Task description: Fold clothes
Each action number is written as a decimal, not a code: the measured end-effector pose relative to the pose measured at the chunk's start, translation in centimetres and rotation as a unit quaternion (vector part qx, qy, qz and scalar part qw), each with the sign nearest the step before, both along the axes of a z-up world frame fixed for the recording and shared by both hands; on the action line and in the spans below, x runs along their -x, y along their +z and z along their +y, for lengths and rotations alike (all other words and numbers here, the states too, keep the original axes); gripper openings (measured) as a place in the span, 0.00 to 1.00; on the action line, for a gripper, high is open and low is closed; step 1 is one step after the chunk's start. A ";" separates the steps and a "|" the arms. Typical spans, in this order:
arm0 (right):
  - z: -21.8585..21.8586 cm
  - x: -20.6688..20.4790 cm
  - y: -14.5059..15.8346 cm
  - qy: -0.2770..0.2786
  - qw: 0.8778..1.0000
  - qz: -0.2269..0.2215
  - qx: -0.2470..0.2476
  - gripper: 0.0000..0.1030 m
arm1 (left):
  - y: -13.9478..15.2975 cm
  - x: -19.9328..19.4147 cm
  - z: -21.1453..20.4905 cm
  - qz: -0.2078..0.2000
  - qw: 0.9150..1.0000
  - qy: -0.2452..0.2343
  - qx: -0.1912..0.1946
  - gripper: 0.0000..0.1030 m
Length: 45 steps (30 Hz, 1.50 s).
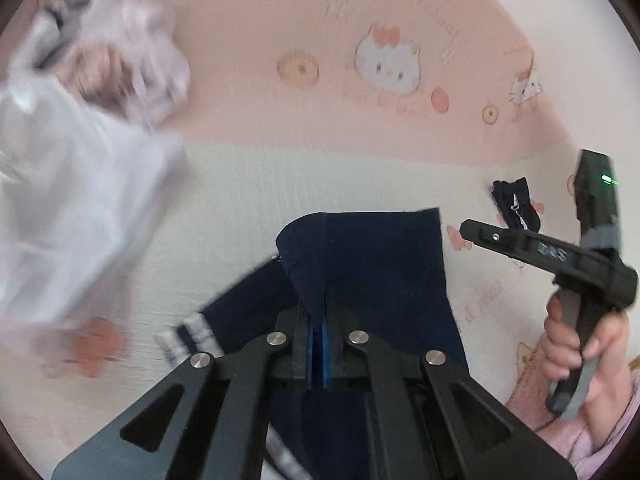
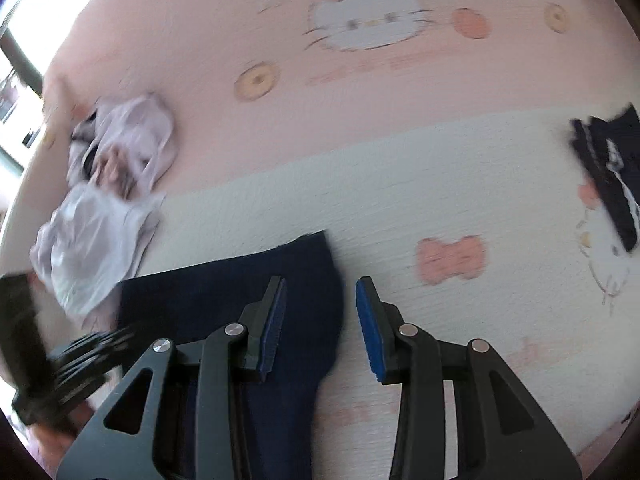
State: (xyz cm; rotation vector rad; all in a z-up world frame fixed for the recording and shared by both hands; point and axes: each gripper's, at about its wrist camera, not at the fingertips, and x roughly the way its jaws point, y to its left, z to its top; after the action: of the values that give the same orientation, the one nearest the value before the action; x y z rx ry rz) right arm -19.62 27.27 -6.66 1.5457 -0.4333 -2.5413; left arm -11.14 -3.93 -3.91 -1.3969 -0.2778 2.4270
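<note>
A navy garment (image 1: 372,256) lies on the bed sheet, with a white-striped cuff (image 1: 188,340) showing at its left. My left gripper (image 1: 318,320) is shut on a raised fold of this navy cloth, which is pinched between the blue pads. In the right wrist view the same navy garment (image 2: 240,292) lies under my right gripper (image 2: 322,320). That gripper is open, its blue pads apart with nothing pinched between them. A hand holds the right gripper (image 1: 480,236) at the right of the left wrist view, above the sheet.
A heap of white and lilac clothes (image 1: 80,184) (image 2: 100,240) lies at the left. A small dark folded garment (image 1: 516,208) (image 2: 612,176) rests at the right. The pink and cream sheet (image 2: 400,168) carries a cat print. The left gripper (image 2: 80,356) is a blur at lower left.
</note>
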 end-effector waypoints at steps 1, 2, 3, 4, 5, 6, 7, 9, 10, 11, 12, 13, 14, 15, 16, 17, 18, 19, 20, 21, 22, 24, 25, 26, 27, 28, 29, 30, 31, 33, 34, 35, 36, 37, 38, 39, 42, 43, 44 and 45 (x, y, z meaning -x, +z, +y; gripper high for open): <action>0.3 0.1 0.1 -0.005 1.000 0.001 0.004 0.36 | 0.9 -0.4 -0.2 0.011 1.000 0.002 0.010 0.03; 0.3 0.2 0.1 -0.005 1.000 0.001 0.004 0.36 | 1.2 -0.6 -0.4 0.007 1.000 0.006 0.014 0.03; 0.1 0.3 0.1 -0.001 1.000 0.001 0.003 0.36 | 1.2 -0.7 -0.8 0.002 1.000 0.014 0.018 0.03; -0.1 0.4 0.0 0.004 1.000 0.001 -0.002 0.36 | 0.9 -0.7 -1.1 -0.002 0.999 0.023 0.023 0.03; -0.6 0.5 -0.1 0.011 1.000 0.001 -0.008 0.36 | 0.4 -0.6 -1.4 -0.012 0.999 0.029 0.027 0.03; -1.2 0.5 -0.3 0.020 1.000 0.000 -0.011 0.36 | -0.8 -0.3 -2.1 -0.037 0.998 0.038 0.028 0.03; -1.9 0.5 -0.6 0.031 0.999 0.001 -0.012 0.36 | -1.6 0.0 -2.2 -0.050 0.997 0.047 0.028 0.03; -3.6 0.5 -1.2 0.060 0.998 0.001 -0.012 0.36 | -3.5 0.6 -2.5 -0.079 0.995 0.060 0.027 0.03; -4.4 0.5 -1.6 0.074 0.997 0.001 -0.021 0.36 | -4.4 0.8 -2.7 -0.098 0.992 0.069 0.028 0.04; -5.3 0.4 -2.1 0.089 0.995 0.001 -0.042 0.37 | -5.3 1.1 -2.8 -0.115 0.990 0.075 0.029 0.04; -6.0 0.3 -2.6 0.098 0.993 -0.001 -0.066 0.38 | -5.7 1.2 -2.8 -0.119 0.990 0.076 0.027 0.05; -6.4 0.3 -3.3 0.099 0.991 -0.006 -0.093 0.38 | -5.3 1.2 -3.0 -0.112 0.990 0.081 0.026 0.06; -6.8 0.3 -3.9 0.101 0.988 -0.010 -0.120 0.38 | -4.9 1.1 -3.1 -0.105 0.991 0.085 0.025 0.07; -6.9 0.3 -4.4 0.098 0.986 -0.013 -0.136 0.38 | -4.5 1.1 -3.2 -0.098 0.991 0.089 0.024 0.12; -6.6 0.3 -4.3 0.087 0.988 -0.011 -0.128 0.39 | -3.9 0.9 -3.5 -0.085 0.991 0.099 0.026 0.24; -6.2 0.3 -4.1 0.077 0.991 -0.010 -0.113 0.42 | -3.7 0.8 -3.9 -0.079 0.990 0.110 0.027 0.36; -5.9 0.4 -4.1 0.072 0.992 -0.011 -0.103 0.49 | -3.4 0.7 -4.4 -0.073 0.990 0.121 0.027 0.56; -5.7 0.5 -4.2 0.067 0.993 -0.013 -0.093 0.55 | -3.7 0.6 -4.8 -0.077 0.988 0.130 0.017 0.58; -5.4 0.6 -4.2 0.063 0.994 -0.014 -0.083 0.63 | -4.0 0.7 -5.0 -0.084 0.988 0.131 0.008 0.58; -5.1 0.7 -4.2 0.058 0.996 -0.016 -0.073 0.64 | -4.6 0.7 -4.8 -0.091 0.988 0.126 0.005 0.58; -5.0 0.8 -4.3 0.056 0.996 -0.018 -0.066 0.64 | -5.1 0.8 -4.5 -0.098 0.988 0.122 0.003 0.54; -5.3 0.7 -5.0 0.059 0.996 -0.021 -0.062 0.60 | -5.7 0.9 -3.6 -0.098 0.988 0.114 0.022 0.41; -5.7 0.7 -5.1 0.067 0.995 -0.020 -0.064 0.53 | -5.6 0.8 -2.8 -0.090 0.990 0.104 0.040 0.29; -6.5 0.6 -5.0 0.086 0.994 -0.015 -0.073 0.28 | -5.5 1.0 -2.0 -0.089 0.991 0.089 0.042 0.22; -7.2 0.5 -4.9 0.101 0.991 -0.009 -0.082 0.20 | -5.4 1.1 -1.3 -0.089 0.992 0.074 0.042 0.12; -7.7 0.3 -4.7 0.109 0.990 -0.002 -0.093 0.17 | -5.1 1.3 -0.6 -0.083 0.993 0.062 0.048 0.12; -7.8 0.1 -4.3 0.109 0.989 0.007 -0.105 0.14 | -4.8 1.5 0.0 -0.076 0.994 0.050 0.054 0.11; -7.6 0.0 -3.9 0.103 0.989 0.014 -0.107 0.13 | -4.4 1.7 0.5 -0.069 0.995 0.039 0.062 0.11; -7.2 -0.1 -3.3 0.095 0.990 0.020 -0.105 0.13 | -4.0 1.9 1.1 -0.061 0.996 0.026 0.067 0.11; -5.7 -0.3 -2.0 0.070 0.993 0.030 -0.084 0.13 | -3.1 2.6 2.1 -0.046 0.996 0.006 0.070 0.11; -4.9 -0.4 -1.3 0.058 0.995 0.037 -0.079 0.13 | -2.7 3.0 2.6 -0.039 0.997 -0.004 0.072 0.11; -4.3 -0.5 -0.9 0.051 0.995 0.043 -0.075 0.13 | -2.6 3.5 2.9 -0.037 0.997 -0.008 0.073 0.11; -3.6 -0.7 -0.8 0.043 0.995 0.046 -0.074 0.13 | -2.5 4.1 3.1 -0.036 0.997 -0.012 0.074 0.11; -2.8 -0.8 -1.1 0.034 0.996 0.039 -0.075 0.13 | -2.9 4.6 3.3 -0.042 0.996 -0.016 0.072 0.12; -2.3 -0.9 -1.7 0.025 0.997 0.026 -0.072 0.13 | -3.2 5.2 3.5 -0.048 0.996 -0.021 0.070 0.12; -2.0 -0.9 -2.3 0.017 0.998 0.019 -0.065 0.14 | -3.9 5.7 3.8 -0.056 0.995 -0.025 0.077 0.13; -1.8 -0.1 -4.7 0.007 0.998 -0.020 -0.067 0.31 | -5.8 6.7 4.5 -0.080 0.990 -0.031 0.113 0.25; -2.1 0.2 -5.1 0.011 0.997 -0.027 -0.073 0.35 | -6.0 6.8 4.5 -0.082 0.989 -0.029 0.121 0.28; -2.6 -0.1 -4.5 0.011 0.996 -0.011 -0.093 0.38 | -5.5 6.6 4.4 -0.084 0.988 -0.012 0.126 0.30; -3.2 -0.3 -3.9 0.011 0.994 0.006 -0.113 0.46 | -4.6 6.3 4.1 -0.079 0.988 0.016 0.133 0.34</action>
State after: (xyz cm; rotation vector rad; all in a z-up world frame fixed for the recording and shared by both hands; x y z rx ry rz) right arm -19.33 24.06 -10.53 1.5958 -0.1285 -2.6570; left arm -17.39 0.20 -8.51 -1.7151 -0.0116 2.4529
